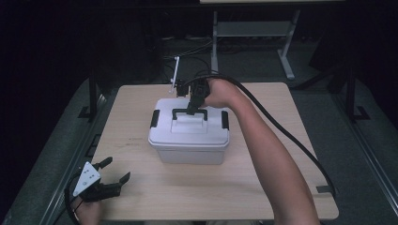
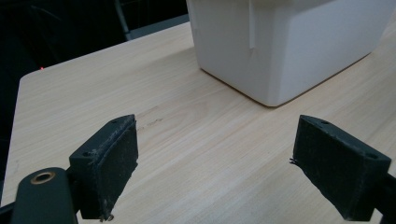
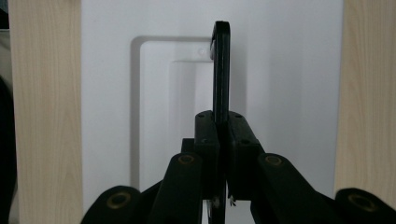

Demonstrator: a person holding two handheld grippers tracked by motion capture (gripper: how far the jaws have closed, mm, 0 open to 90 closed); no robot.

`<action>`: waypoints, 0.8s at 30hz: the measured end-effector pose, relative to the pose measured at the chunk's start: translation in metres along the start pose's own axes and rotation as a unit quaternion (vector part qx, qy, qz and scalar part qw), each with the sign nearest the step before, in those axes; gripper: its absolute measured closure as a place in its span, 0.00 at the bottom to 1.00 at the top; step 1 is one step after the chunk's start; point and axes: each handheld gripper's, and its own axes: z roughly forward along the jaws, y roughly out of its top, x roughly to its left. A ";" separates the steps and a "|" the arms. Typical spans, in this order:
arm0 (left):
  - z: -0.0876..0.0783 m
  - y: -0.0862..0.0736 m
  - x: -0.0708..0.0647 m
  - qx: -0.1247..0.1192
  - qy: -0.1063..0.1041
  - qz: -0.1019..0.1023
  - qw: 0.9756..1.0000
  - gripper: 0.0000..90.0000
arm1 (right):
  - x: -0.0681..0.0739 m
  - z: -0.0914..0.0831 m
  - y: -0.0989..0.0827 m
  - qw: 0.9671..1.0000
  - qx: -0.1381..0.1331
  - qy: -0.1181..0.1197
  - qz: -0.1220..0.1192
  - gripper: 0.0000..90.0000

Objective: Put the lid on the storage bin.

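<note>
- At the middle of the counter (image 1: pixel 263 187) sits the white storage box (image 1: pixel 189 140), lid on, with a black latch at each end of the lid.
- Your right tool (image 1: pixel 193 108) comes down onto the box from the far side and is clamped on the black carry handle (image 1: pixel 189 112) that stands up off the lid.
- From the right gripper view, the handle (image 3: pixel 221 65) runs edge-on between the two black pads, which press it from both sides, with the white lid (image 3: pixel 289 93) behind and bare wood on either flank.
- Your left tool (image 1: pixel 110 174) rests low at the near left corner of the counter, well apart from the box, jaws spread wide and holding nothing.
- From the left gripper view, the left pad (image 2: pixel 114 161) and its partner frame bare wood, and the box (image 2: pixel 289 51) stands ahead, its near corner toward you.
- A thick black cable (image 1: pixel 281 131) trails from your right tool across the counter's right side.
</note>
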 end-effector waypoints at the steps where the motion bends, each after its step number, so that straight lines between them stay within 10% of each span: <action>1: 0.000 0.000 0.000 0.000 0.000 0.000 1.000 0.15 | 0.000 0.001 0.000 1.000 0.000 0.000 0.000 0.94; 24: 0.000 0.000 0.000 -0.003 0.002 0.001 1.000 0.15 | 0.001 0.005 -0.003 1.000 0.005 0.005 0.002 0.94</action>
